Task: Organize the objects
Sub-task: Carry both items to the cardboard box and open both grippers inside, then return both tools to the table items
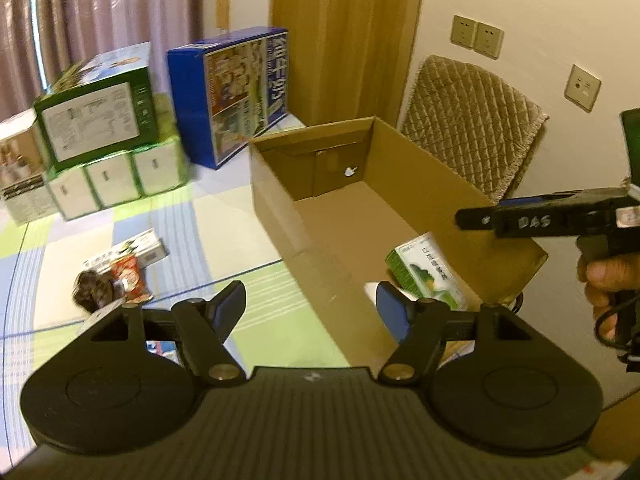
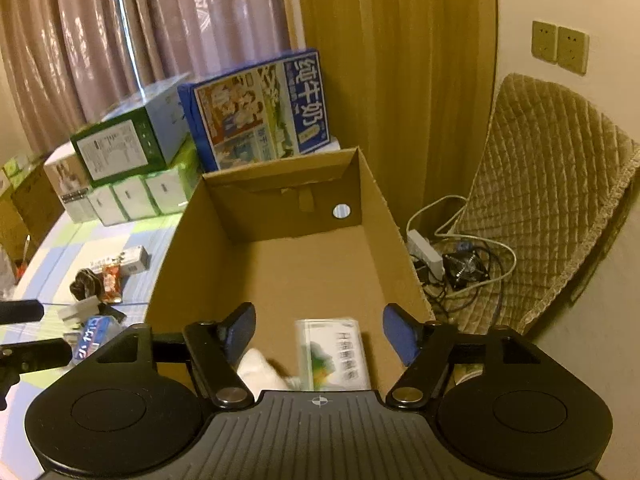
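Cardboard box [image 2: 280, 264] — open-topped, plain brown, with a small round hole in its far wall — sits on the bench [image 1: 224, 216], which wears a pastel checked cloth. Inside, at the near end, I see a green-and-white carton [image 2: 334, 354] lying flat, and beside it something white that I can't make out. My right hand-held gripper [image 2: 319, 330] hovers over that near end with its fingers spread wide, the carton showing between and below them, untouched. My left hand-held gripper [image 1: 311, 308] is also spread and holds nothing; it hangs above the box's left wall. Left of the box, on the cloth, lie small loose packets [image 1: 120, 270] — a red wrapper, a dark bundle and a little white carton.
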{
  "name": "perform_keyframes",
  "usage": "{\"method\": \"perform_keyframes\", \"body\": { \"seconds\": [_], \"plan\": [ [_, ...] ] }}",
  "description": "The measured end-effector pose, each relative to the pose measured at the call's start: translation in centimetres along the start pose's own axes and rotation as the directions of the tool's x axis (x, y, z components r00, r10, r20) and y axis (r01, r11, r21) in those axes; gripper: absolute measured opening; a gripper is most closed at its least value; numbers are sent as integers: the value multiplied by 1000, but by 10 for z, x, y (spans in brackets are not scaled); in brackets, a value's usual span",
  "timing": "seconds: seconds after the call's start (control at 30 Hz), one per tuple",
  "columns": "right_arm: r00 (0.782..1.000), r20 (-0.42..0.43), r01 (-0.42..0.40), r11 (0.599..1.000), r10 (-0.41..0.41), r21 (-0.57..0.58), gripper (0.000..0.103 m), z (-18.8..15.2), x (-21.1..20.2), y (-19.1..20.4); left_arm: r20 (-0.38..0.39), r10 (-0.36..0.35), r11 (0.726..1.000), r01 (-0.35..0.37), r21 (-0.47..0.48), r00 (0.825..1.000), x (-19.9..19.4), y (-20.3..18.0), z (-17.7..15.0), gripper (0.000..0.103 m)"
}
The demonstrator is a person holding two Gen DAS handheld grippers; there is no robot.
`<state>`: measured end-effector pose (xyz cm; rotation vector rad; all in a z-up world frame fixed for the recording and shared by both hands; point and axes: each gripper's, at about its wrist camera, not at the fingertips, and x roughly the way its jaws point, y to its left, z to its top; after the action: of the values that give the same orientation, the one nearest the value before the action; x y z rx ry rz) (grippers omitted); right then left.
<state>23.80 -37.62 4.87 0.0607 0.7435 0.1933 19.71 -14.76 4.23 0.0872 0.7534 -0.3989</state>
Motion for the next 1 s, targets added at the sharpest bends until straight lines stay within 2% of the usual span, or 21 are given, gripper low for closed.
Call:
{"method": "perform_keyframes", "body": {
  "seconds": [0.27, 0.47, 0.7, 1.0],
  "plan": [
    [999, 28, -16, 1000, 15, 22, 78, -21, -41, 19, -4, 42, 996, -43, -74, 999, -31, 22, -28, 75],
    [997, 48, -64, 998, 63, 19, 85, -43, -74, 52, -2, 83, 990, -82, -119, 997, -62, 35, -49, 83],
    [991, 74, -108, 994, 107, 7, 101, -65, -102, 90, -23, 154, 976, -156, -150, 988, -96, 50, -76, 90],
    [986, 34, -160, 986, 161, -45, 101, -86, -111, 132, -33, 239, 949, -241, -205, 970, -132, 77, -106, 99]
  ]
}}
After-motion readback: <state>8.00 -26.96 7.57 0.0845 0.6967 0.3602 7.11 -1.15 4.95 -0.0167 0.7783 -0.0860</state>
